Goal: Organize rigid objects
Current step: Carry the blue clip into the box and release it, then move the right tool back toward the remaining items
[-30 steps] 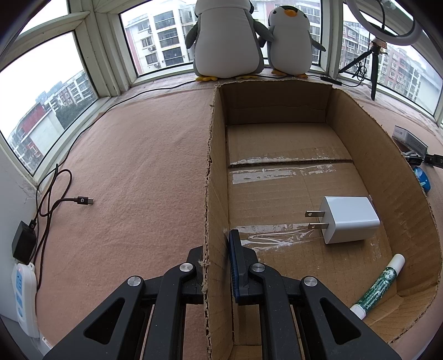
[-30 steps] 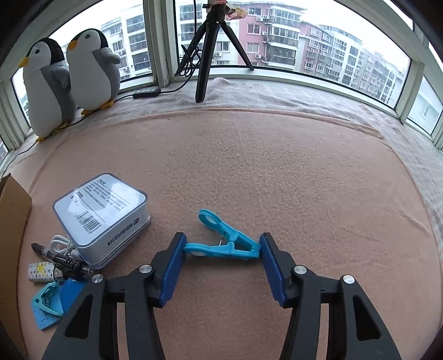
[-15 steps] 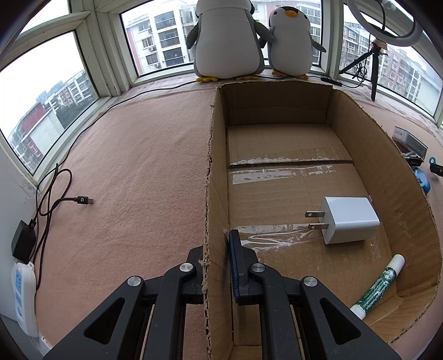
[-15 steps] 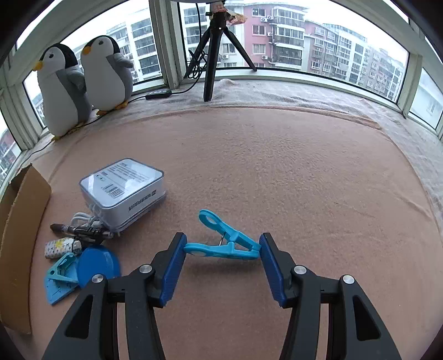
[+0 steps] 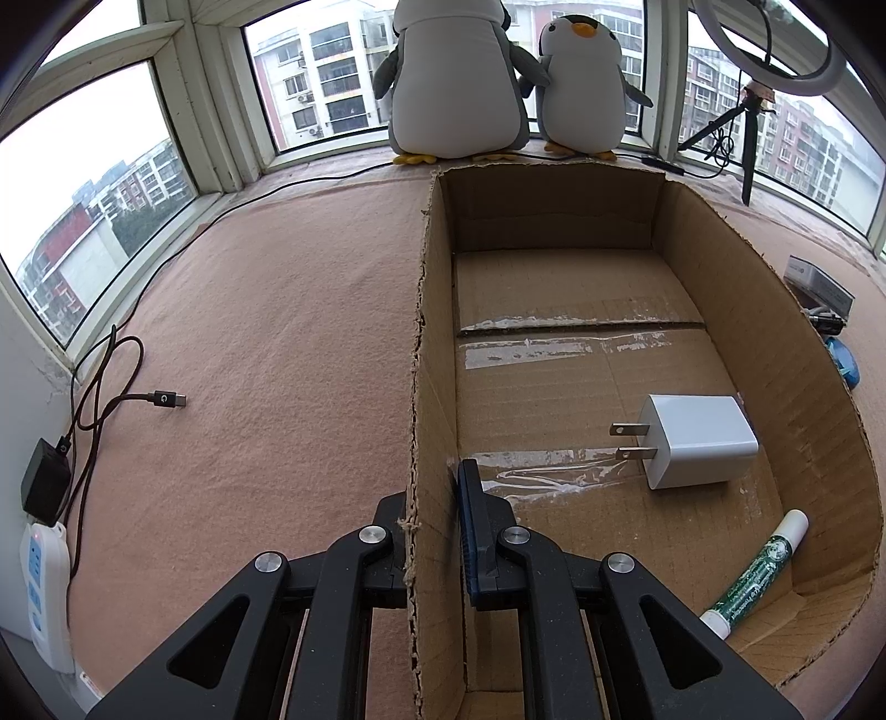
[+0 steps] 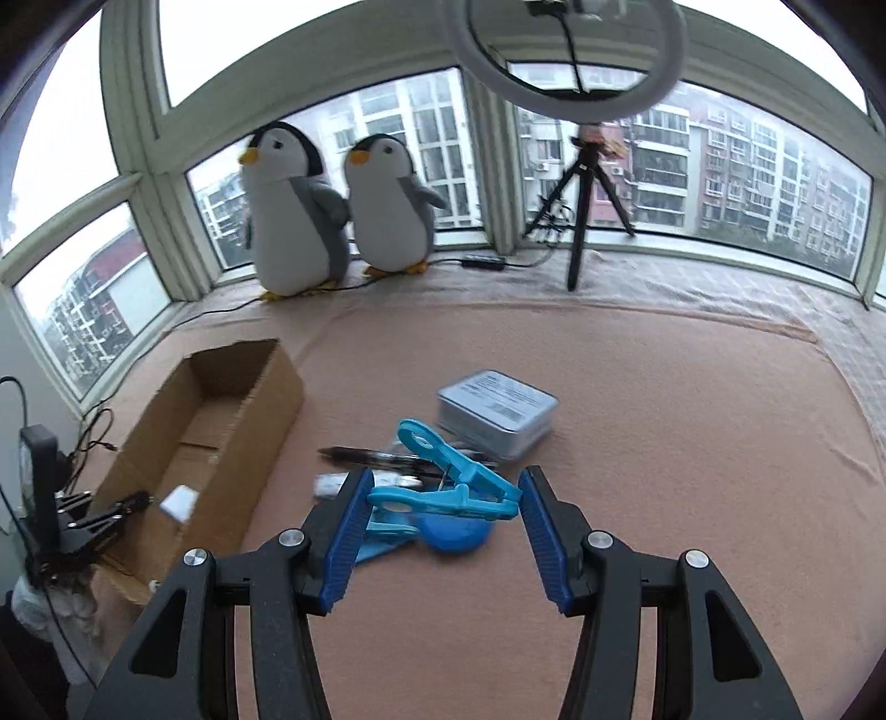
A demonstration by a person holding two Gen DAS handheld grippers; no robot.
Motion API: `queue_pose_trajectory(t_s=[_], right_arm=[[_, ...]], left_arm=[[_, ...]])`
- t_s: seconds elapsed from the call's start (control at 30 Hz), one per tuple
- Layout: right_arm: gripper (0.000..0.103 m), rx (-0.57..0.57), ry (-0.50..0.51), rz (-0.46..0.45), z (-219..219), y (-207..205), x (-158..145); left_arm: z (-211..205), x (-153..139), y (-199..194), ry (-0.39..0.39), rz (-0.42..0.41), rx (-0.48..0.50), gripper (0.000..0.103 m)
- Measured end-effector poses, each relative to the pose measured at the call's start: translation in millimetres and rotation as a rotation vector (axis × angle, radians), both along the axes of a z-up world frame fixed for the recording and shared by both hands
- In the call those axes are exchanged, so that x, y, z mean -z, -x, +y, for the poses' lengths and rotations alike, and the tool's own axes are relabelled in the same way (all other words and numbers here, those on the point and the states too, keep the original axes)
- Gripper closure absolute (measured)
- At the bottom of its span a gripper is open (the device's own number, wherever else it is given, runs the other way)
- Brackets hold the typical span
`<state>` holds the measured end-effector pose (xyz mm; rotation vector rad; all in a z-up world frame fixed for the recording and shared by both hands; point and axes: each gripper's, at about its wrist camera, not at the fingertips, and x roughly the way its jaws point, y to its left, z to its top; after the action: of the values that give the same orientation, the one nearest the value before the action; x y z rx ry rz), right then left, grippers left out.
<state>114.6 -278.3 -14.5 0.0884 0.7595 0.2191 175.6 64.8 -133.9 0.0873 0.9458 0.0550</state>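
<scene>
My left gripper is shut on the near left wall of the open cardboard box. A white charger and a green-and-white marker lie inside the box. My right gripper is shut on a blue plastic clip, held across its pads and lifted above the mat. The box and my left gripper also show at the left of the right wrist view. Below the clip lie a silver tin, a black pen and a blue round item.
Two plush penguins stand at the window behind the box. A tripod with a ring light stands at the back. A USB cable and a white power strip lie on the mat at the left.
My right gripper has risen and swung left with the blue clip, bringing the box and the penguins into its view. My left gripper has stayed clamped on the box wall.
</scene>
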Motion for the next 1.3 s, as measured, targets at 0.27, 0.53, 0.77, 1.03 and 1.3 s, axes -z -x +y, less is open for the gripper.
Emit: queue_pose_trajectory(t_s=[0.27, 0.53, 0.77, 1.03, 1.3], right_arm=[[0.053, -0.226, 0.01, -0.02, 99.2, 6.9, -7.3], [0.053, -0.32, 0.034, 0.037, 151.4, 4.1, 22.6], [0.053, -0.344, 0.033, 0.068, 163.7, 6.7, 36.4], [0.045, -0.348, 0.033, 0.065, 167.4, 11.1, 35.7], [0.043, -0.333, -0.002, 0.068, 154.2, 12.2, 31.1]], left_arm=[[0.2, -0.3, 0.4, 0.009, -0.004, 0.0, 0.093], [0.9, -0.2, 0.7, 0.016, -0.007, 0.0, 0.093], [1.1, 0.2, 1.0, 0.019, -0.01, -0.001, 0.093], [1.7, 0.4, 1.2, 0.021, -0.01, -0.002, 0.093], [1.8, 0.4, 1.1, 0.02, -0.01, -0.002, 0.093]])
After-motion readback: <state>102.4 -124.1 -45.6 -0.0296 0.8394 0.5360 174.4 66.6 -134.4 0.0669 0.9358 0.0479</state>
